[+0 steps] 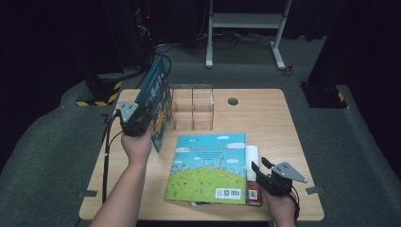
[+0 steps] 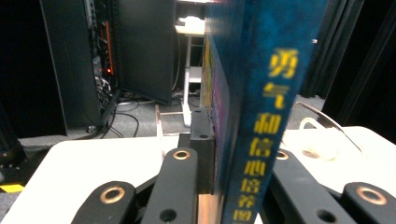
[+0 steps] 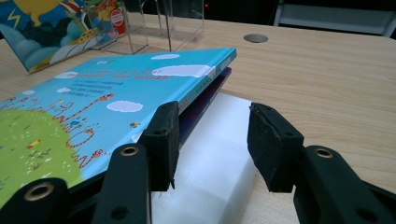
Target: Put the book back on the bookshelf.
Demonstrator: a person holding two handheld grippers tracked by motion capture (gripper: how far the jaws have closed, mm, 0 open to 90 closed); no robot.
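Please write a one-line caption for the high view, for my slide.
Left gripper holds a blue book upright beside a clear rack; right gripper open at a book stack.

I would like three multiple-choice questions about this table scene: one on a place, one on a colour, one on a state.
1. Where does the clear acrylic holder stand?
A. At the far middle of the table
B. On the floor
C. On the book stack

2. What colour is the lower part of the cover of the top book in the stack?
A. Red
B. Green
C. Black

3. What state is the left tool in?
A. Open and free
B. Lying on the table
C. Shut on the blue book

Answers: 1 A, the high view shows it beyond the stack; 2 B, a green hill under blue sky; 3 C, its jaws clamp the upright book's lower edge, while the right tool is open beside the stack.
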